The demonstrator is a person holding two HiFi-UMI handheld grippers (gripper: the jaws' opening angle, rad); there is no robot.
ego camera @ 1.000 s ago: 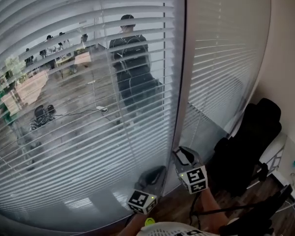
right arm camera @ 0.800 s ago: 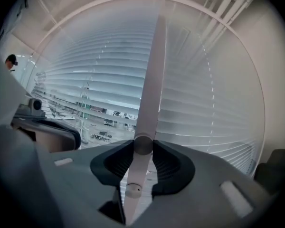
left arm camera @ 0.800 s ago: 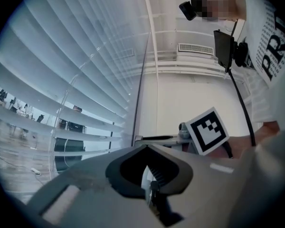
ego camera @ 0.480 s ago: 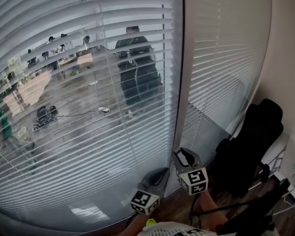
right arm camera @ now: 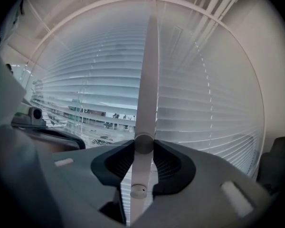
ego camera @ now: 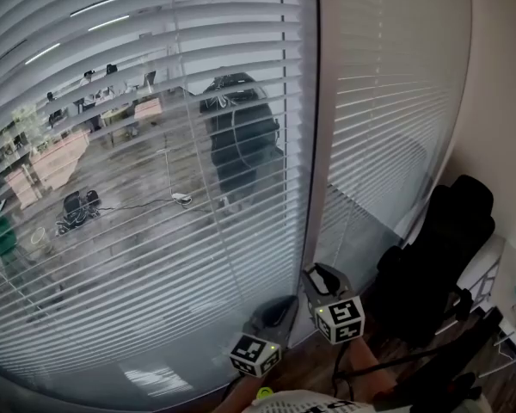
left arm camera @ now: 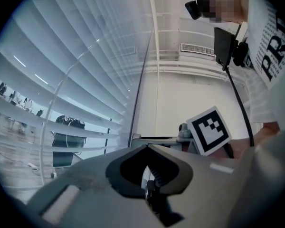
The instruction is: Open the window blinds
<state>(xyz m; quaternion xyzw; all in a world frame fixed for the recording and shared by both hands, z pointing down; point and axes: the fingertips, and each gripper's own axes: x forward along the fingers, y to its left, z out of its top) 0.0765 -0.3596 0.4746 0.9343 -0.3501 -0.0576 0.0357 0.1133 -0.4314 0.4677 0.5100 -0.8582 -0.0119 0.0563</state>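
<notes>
"Where was the slim white plastic tilt wand (right arm camera: 147, 70)?"

"Upright, dead ahead, gripped in the right gripper (right arm camera: 143, 144), whose jaws had just been closing on it (the left gripper (left arm camera: 148, 148) sat alongside, closed and empty). The white slatted window blinds (right arm camera: 204, 103) hung just behind."

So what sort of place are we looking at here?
Most likely an office or lab room, seen at its window wall. Slatted blinds cover the tall panes, a black office chair stands to the right, and the left gripper view shows an air vent high up.
</notes>
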